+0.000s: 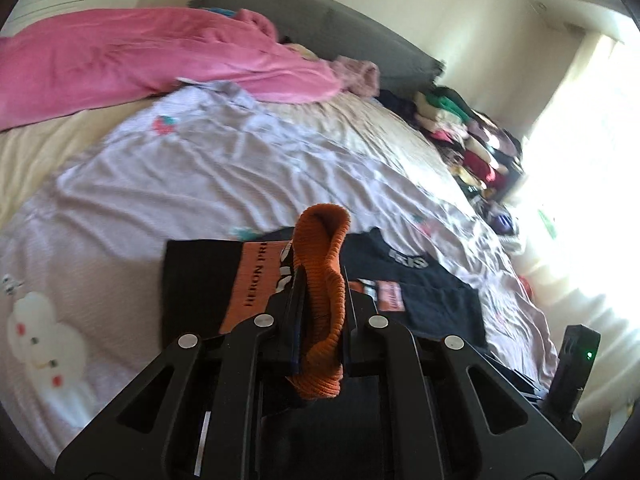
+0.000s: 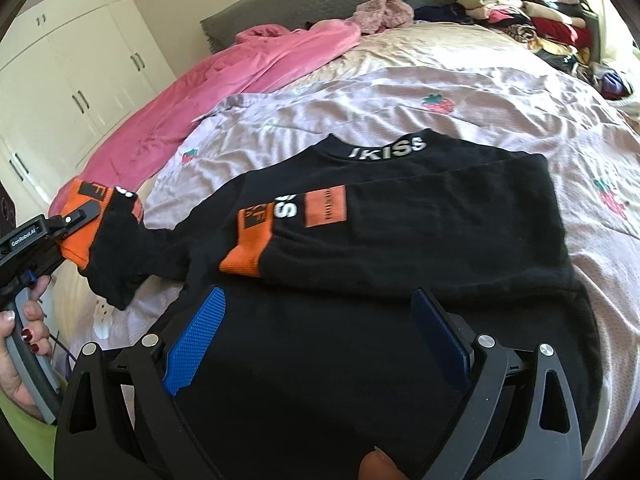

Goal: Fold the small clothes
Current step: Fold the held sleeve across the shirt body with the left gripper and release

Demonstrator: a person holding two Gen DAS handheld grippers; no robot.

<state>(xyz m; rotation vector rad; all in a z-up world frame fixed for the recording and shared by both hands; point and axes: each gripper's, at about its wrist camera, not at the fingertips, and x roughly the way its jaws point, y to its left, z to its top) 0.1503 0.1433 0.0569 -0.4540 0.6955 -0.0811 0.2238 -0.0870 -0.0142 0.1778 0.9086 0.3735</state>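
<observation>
Left wrist view: the left gripper (image 1: pixel 320 280) is clamped tight on the orange ribbed cuff (image 1: pixel 324 268) of a black sweatshirt (image 1: pixel 424 292), the cuff bunched up between the two fingers and hiding much of what lies straight ahead. Beyond it the sweatshirt lies on a pale lilac bedsheet (image 1: pixel 220 168) printed with strawberries; an orange patch (image 1: pixel 260 280) with dark lettering shows to the left of the cuff. Farther off a pink fleece blanket (image 1: pixel 140 64) is heaped along the grey headboard (image 1: pixel 320 20), and a stack of folded clothes (image 1: pixel 472 140) sits at the bed's right edge, near a bright curtained window (image 1: pixel 580 160). A small black device with a green light (image 1: pixel 576 356) stands at the lower right.

Right wrist view: the right gripper (image 2: pixel 320 336) hovers with its jaws spread wide over the lower body of the black sweatshirt (image 2: pixel 400 240), nothing pinched between its blue pads (image 2: pixel 196 344). The sweatshirt lies flat on the sheet (image 2: pixel 480 92), collar lettering away from the camera, one sleeve folded across the chest with its orange cuff (image 2: pixel 248 252) resting on the body. The other sleeve (image 2: pixel 120 248) is pulled out to the left and lifted off the sheet, its cuff held in the left gripper (image 2: pixel 80 220), which a hand (image 2: pixel 20 344) with dark red nails grasps. White wardrobe doors (image 2: pixel 72 80) stand behind at left; the clothes stack (image 2: pixel 528 12) is at the top right.
</observation>
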